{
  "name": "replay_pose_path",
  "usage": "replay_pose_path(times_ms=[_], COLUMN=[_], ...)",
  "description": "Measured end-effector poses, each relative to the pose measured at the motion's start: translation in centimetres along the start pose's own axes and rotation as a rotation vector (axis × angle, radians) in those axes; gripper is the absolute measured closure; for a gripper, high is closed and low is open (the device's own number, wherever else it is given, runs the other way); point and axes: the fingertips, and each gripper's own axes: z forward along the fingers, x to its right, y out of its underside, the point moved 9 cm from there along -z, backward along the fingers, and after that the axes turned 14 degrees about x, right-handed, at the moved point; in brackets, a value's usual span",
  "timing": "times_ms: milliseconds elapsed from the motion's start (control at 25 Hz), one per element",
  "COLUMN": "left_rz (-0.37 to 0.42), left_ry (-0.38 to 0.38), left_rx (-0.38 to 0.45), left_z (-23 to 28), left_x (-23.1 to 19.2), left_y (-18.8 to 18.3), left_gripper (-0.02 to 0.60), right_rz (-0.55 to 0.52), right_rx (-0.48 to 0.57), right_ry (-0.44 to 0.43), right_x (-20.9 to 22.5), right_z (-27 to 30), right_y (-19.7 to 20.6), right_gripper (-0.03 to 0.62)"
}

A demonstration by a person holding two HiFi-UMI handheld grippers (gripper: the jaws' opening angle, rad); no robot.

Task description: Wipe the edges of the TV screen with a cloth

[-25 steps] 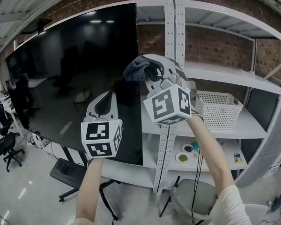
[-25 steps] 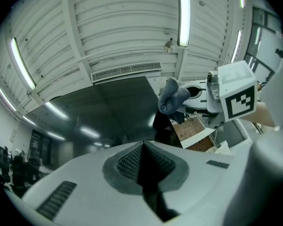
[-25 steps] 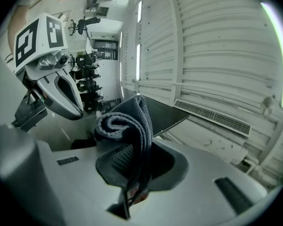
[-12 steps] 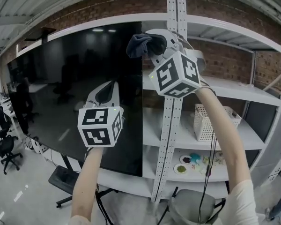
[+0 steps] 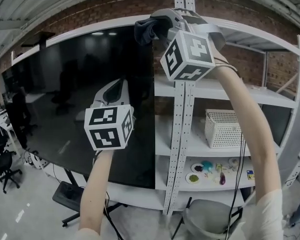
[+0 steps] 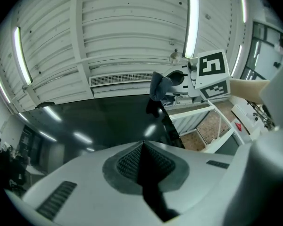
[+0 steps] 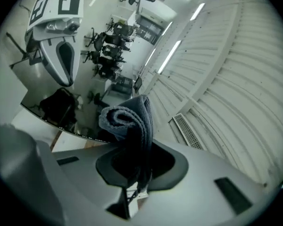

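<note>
Holding the folded dark cloth (image 5: 146,30) at the top right corner of the TV screen (image 5: 65,99), my right gripper (image 7: 134,159) has its jaws clamped on a thin fold, and most of the wad bulges past the tips. I cannot tell whether the cloth is pressing on the frame.

I see three risks from here:
- Drag along the edge may tug the cloth out of that narrow bite.
- If the wad rolls aside, hard jaw plastic could scrape the glass.
- The perforated shelf post (image 5: 182,124) stands just right of the screen and could snag my gripper.

My left gripper (image 6: 142,147) sits lower, near the screen's right side, with its jaws pressed together on nothing. It could bump the panel.

I count one cloth, one screen, two grippers, one post and one white basket (image 5: 224,129).
</note>
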Motion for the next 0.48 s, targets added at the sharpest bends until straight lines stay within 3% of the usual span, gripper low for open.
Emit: replay_pose_path(times_ms=[160,280,480], left_rz=[-0.015,-0.033,-0.035], left_ry=[0.021,0.018,0.000], left_rx=[0.006,0.013,0.019], left_z=[-0.5,-1.3,-3.2], left_x=[-1.7,-3.1,-7.4], left_y=[-0.2,-0.7,-0.6], left_gripper=[0.566,0.566,0.566], right_rz=[-0.120,-0.195,-0.240], right_rx=[-0.041,-0.064,-0.095], right_ry=[-0.026,-0.104,-0.159], right_x=[0.3,-0.2,-1.0], right_z=[1.7,3.7,7.7], right_y=[-1.6,-3.3,-5.8], right_gripper=[0.545,0.545,0.545])
